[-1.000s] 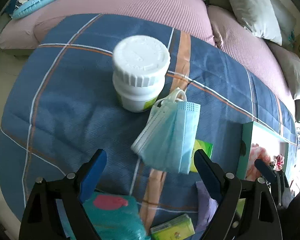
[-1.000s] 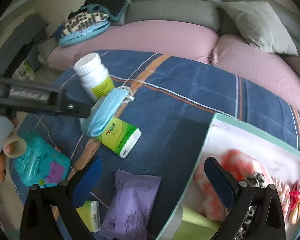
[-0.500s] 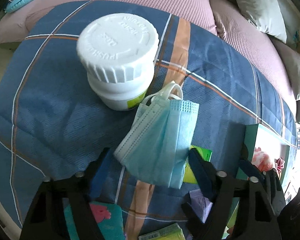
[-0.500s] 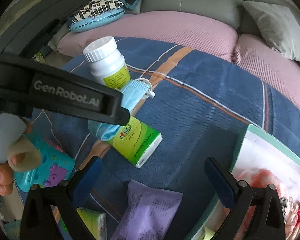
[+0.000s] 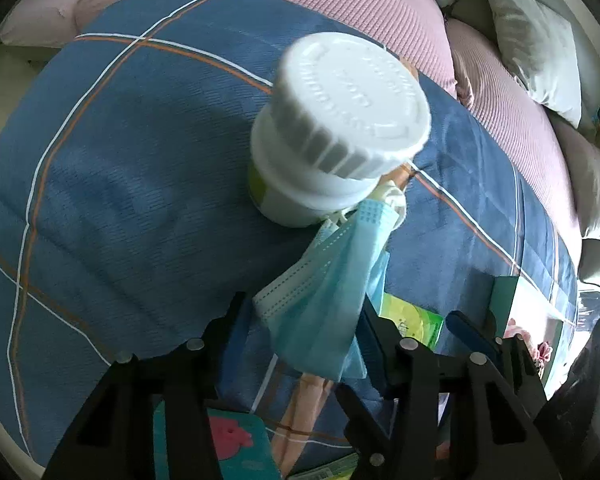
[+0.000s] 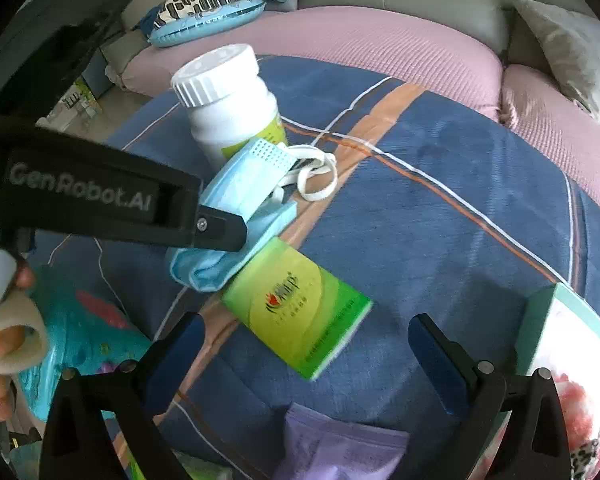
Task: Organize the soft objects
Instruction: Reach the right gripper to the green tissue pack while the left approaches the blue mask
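A folded light-blue face mask (image 5: 324,296) lies on the blue plaid blanket, its ear loops against a white pill bottle (image 5: 340,120). My left gripper (image 5: 304,324) has its fingers on both sides of the mask's lower part, narrowed around it; whether the pads press it I cannot tell. In the right wrist view the mask (image 6: 240,208) runs under the left gripper's black finger (image 6: 204,224). My right gripper (image 6: 306,356) is open and empty above a green tissue pack (image 6: 296,308).
A mint-rimmed box (image 6: 540,320) with pink soft items stands at the right. A purple packet (image 6: 340,444) lies below the tissue pack. A teal wipes pack (image 6: 80,340) lies at the left. Pink cushions (image 6: 380,40) and grey pillows (image 5: 532,40) line the back.
My left gripper has moved forward onto the mask and its fingers have narrowed around it. My right gripper has moved left, over the green tissue pack.
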A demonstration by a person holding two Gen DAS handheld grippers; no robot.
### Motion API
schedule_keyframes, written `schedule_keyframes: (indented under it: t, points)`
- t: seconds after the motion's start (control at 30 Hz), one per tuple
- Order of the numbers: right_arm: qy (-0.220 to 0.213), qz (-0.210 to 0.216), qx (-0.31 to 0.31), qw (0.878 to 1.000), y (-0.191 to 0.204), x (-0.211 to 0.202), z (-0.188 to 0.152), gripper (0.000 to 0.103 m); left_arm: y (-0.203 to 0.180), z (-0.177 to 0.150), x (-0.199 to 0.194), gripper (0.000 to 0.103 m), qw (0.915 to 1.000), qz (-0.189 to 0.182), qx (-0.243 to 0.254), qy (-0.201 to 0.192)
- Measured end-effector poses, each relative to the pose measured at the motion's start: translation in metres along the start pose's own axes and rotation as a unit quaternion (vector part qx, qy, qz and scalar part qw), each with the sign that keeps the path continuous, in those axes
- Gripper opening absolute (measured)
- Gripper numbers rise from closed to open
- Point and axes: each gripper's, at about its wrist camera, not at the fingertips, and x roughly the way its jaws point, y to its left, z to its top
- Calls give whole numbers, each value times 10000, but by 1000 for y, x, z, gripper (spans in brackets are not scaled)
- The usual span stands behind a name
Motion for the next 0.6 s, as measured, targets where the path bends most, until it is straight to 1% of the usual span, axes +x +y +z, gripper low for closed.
schedule_keyframes:
  t: [0.03, 0.2, 0.33, 0.47, 0.6]
  points:
    - [7, -6, -4, 10000, 1, 2, 2, 103, 3, 0, -1, 48, 10000, -7, -20, 2]
    - [43, -68, 67, 9999, 7, 14, 8, 101, 7, -3, 0, 47, 10000, -44, -41, -5]
    - [-22, -131, 136, 9998, 4, 16, 14, 93, 11, -3, -1, 47, 10000, -71, -62, 5]
    - [-59, -184, 159, 9997, 4, 17, 14, 82, 17, -5, -3, 47, 9999, -93, -80, 9]
    - [-41, -192, 206, 9996, 5, 15, 13, 81, 19, -6, -2, 47, 9999, -94, -100, 15]
